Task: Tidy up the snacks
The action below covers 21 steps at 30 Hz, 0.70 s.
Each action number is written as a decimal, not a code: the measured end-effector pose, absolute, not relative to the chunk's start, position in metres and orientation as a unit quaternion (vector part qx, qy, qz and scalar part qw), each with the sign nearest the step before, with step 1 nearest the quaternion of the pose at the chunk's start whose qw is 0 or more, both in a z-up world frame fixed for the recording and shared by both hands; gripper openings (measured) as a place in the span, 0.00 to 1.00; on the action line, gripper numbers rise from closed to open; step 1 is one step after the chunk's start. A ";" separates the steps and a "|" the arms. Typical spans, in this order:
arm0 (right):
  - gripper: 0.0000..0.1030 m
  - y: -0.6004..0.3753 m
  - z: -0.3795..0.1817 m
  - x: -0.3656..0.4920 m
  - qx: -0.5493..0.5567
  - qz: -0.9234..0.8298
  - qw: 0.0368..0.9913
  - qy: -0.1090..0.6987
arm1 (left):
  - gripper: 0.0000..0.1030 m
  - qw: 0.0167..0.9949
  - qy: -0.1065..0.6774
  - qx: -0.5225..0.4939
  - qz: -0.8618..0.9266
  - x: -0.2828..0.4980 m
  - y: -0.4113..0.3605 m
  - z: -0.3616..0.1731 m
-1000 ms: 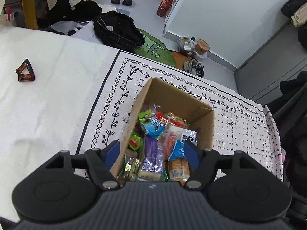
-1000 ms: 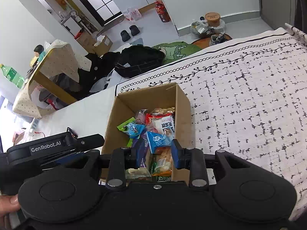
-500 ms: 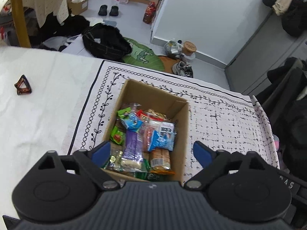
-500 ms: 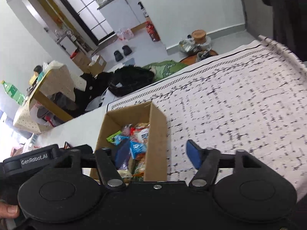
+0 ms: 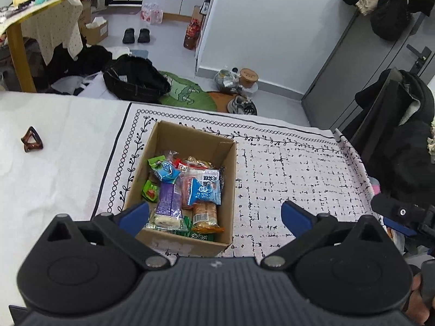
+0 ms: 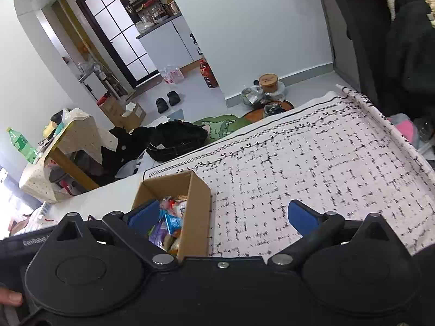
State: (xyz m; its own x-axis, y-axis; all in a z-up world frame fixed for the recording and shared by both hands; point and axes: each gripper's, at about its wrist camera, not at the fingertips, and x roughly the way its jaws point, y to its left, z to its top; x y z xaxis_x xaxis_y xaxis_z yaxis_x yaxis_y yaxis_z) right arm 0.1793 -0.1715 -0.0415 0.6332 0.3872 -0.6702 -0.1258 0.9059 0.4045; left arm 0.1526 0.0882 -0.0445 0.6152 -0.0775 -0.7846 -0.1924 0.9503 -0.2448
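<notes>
A brown hair clip (image 5: 32, 140) is seen far left on the white cloth (image 5: 54, 179). Next, the cardboard box (image 5: 229, 190) is set on the patterned cloth (image 5: 293, 174), and the snacks (image 5: 187, 190) are packed inside it (many bright wrappers). The left tongs (image 5: 214, 216) have just been opened wide, and nothing is held. The right tongs (image 6: 221, 216) have just been opened wide too, with nothing gripped.
</notes>
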 end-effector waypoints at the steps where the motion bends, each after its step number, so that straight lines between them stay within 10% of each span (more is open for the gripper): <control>1: 0.98 -0.173 -0.041 0.177 0.161 0.145 0.889 0.404 | 1.00 0.887 0.434 -0.153 0.032 0.150 0.089 -0.041; 21: 1.00 -0.196 -0.008 0.131 0.121 0.100 0.897 0.414 | 1.00 0.912 0.391 -0.121 0.023 0.103 0.072 0.009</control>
State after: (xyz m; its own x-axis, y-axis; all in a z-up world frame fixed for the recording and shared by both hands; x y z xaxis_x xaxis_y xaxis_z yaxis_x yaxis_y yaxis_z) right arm 0.1314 -0.1956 -0.0075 0.6378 0.2796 -0.7176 -0.0796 0.9507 0.2997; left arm 0.1027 0.0718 0.0089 0.6930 -0.0518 -0.7191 -0.1368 0.9699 -0.2017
